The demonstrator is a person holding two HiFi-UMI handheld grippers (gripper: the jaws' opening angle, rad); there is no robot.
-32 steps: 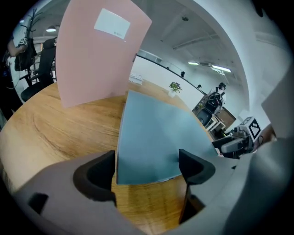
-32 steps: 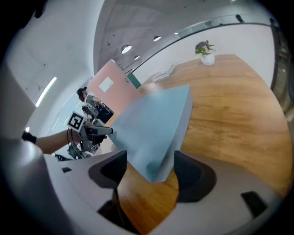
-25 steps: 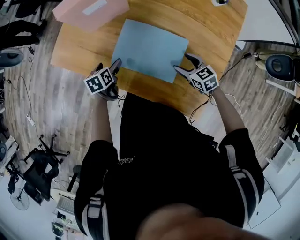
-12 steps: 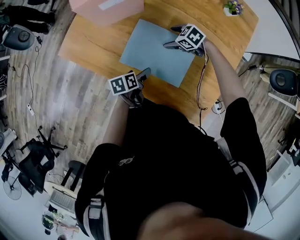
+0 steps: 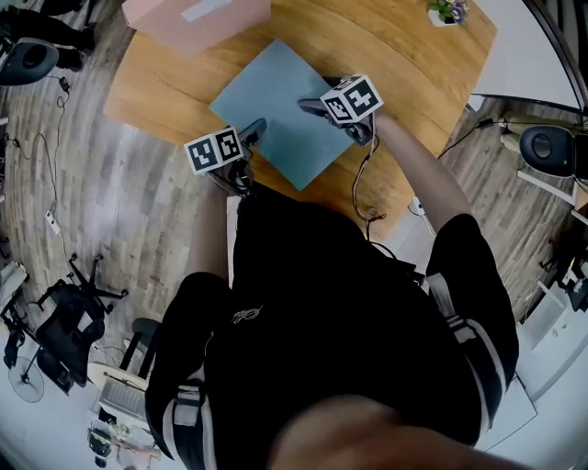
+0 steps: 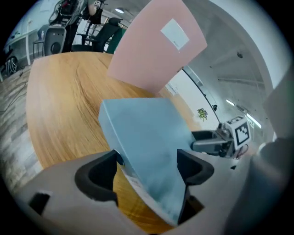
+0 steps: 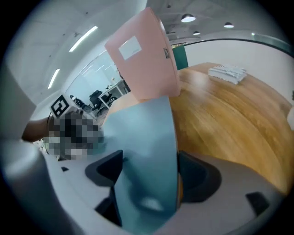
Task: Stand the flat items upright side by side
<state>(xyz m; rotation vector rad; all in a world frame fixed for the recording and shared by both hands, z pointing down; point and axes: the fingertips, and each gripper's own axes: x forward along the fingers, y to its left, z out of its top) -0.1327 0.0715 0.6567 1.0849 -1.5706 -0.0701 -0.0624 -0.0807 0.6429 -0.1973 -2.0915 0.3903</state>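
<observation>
The left gripper (image 5: 252, 134) and right gripper (image 5: 310, 106) had moved onto the blue folder (image 5: 276, 96), now turned but flat on the near side of the table (image 5: 404, 64), their wide jaws closing a little around its edges, not squeezing, so lifting looked next.

Blue folder (image 5: 276, 106): lay flat on the surface; edges between left tool (image 5: 255, 130) and right tool (image 5: 310, 103) jaws, both wide, just narrowing.
Pink folder (image 5: 197, 18): white-labelled, beyond both tools.
</observation>
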